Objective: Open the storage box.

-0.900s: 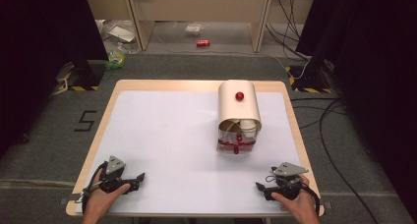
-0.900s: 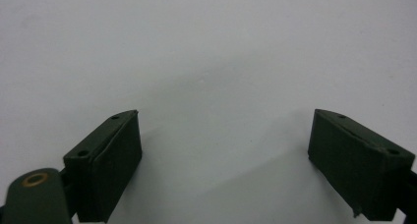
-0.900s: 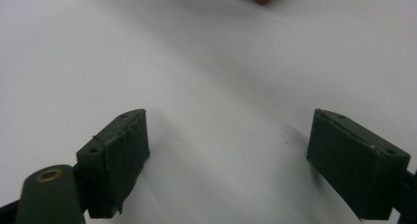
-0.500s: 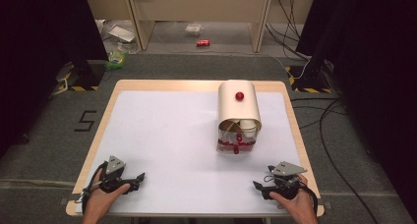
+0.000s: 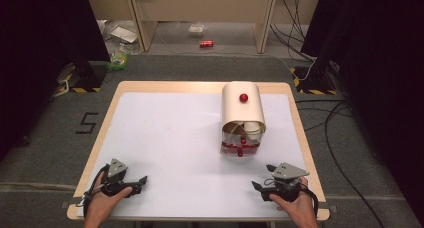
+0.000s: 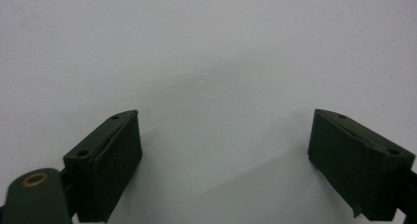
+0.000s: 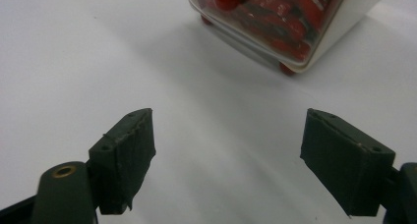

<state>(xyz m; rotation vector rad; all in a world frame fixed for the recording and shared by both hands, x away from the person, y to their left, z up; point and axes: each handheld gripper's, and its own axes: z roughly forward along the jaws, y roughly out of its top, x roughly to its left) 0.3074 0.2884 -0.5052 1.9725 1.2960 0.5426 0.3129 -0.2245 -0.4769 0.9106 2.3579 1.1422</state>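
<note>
- Resting near the bench's point(image 5: 150, 118) front edge, left hand-held gripper point(image 5: 131, 182) and right hand-held gripper point(image 5: 264, 187), both jaws apart, empty
- Cream bread box point(image 5: 243, 108) sits beyond the right one, lid raised
- Looks light, rigid, slick; grab its red knob point(image 5: 243, 97)

A counter point(image 5: 165, 138) with a white top and a pale wooden edge stands on grey carpet point(image 5: 45, 153). A black "5" point(image 5: 88, 123) is marked on the floor to its left. Behind it stands a light wooden desk frame point(image 5: 200, 3), with a red can point(image 5: 206, 43) and scattered litter point(image 5: 120, 35) beneath. Dark curtains point(image 5: 45, 28) hang at both sides. Black cables point(image 5: 335, 133) trail over the floor at right, near yellow-and-black striped tape point(image 5: 305, 79).
</note>
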